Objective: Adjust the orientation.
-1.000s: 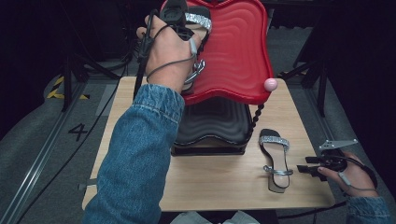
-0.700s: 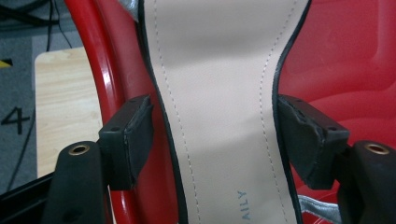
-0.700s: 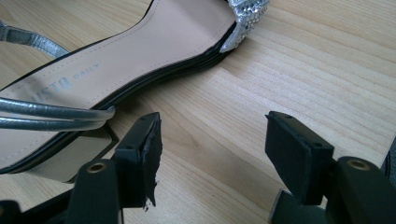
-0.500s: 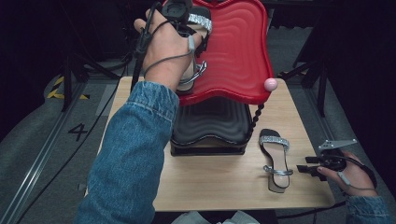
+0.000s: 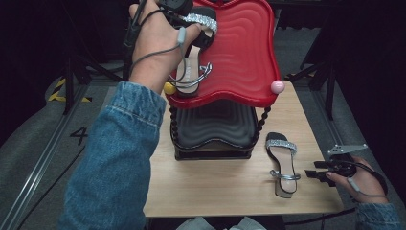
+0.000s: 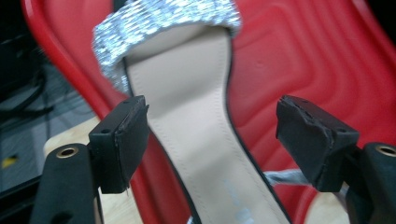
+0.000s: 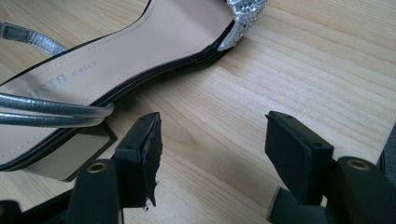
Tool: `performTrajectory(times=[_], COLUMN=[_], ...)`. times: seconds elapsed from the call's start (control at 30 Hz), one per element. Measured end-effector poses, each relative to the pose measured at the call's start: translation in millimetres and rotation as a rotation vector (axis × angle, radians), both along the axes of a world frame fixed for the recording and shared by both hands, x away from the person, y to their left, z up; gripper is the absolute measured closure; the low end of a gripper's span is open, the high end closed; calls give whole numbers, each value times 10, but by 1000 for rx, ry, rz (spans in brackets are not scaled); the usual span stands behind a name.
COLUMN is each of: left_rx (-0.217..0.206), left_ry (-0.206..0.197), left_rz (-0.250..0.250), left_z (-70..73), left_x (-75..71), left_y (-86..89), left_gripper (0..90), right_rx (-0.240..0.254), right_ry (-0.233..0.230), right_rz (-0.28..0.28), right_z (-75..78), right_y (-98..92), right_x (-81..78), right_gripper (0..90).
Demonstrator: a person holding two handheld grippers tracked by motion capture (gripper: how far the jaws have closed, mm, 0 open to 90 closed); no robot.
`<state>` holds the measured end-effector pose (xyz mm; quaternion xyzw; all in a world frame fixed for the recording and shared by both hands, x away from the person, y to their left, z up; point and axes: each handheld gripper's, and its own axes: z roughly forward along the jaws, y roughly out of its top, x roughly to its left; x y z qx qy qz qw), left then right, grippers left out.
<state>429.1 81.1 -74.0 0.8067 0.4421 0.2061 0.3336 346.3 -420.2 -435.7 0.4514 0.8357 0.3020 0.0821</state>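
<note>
the left gripper (image 6: 212,140) has just been opening and now stands released, jaws wide with a clear gap on each side of the sandal (image 6: 201,116) between them, no pad pressing on it. in the high view the left hand (image 5: 160,45) is raised over the back left part of the red tray (image 5: 244,57), the upper shelf of a two-tier rack. the sandal lies on that tray with its glitter strap (image 5: 201,20) toward the far end and its silver ankle straps toward the near edge, close to a yellow ball (image 5: 169,88) at the tray's corner; a pink ball (image 5: 277,86) marks the other near corner. beneath is the black tray (image 5: 215,129). the right gripper (image 7: 212,154) is also released, jaws apart over bare table (image 7: 289,65), holding nothing. the second sandal (image 7: 116,60) lies flat on the wood just beside its left jaw, heel nearest, not touching. in the high view this sandal (image 5: 282,165) sits right of the rack, the right hand (image 5: 356,179) near the table's right edge.
</note>
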Motion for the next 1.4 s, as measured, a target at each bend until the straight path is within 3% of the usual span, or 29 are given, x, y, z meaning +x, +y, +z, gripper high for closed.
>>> performTrajectory(times=[0.23,0.47,0.73,0.8,1.1,1.27,1.4], left_rx=[-43,-75,-140,-178,-198,-182,-197], left_ry=[-32,-58,-49,-54,-55,-58,-55], left_rz=[-120,-308,-490,-521,-571,-598,-622], left_z=[32,24,-25,-47,-199,-284,-416], left_x=[-101,-175,-228,-257,-435,-580,-662], left_y=[145,314,517,551,693,798,920], left_gripper=[249,274,336,342,386,388,387], right_rx=[-8,-10,-14,-25,-27,-44,-48], right_ry=[7,5,9,13,16,34,36], right_rz=[2,8,15,18,-6,-24,-37], right_z=[-10,-7,-3,2,75,113,196], right_y=[25,54,108,126,143,163,200], right_x=[16,51,110,116,127,121,118], right_gripper=[376,376,377,376,379,384,387])
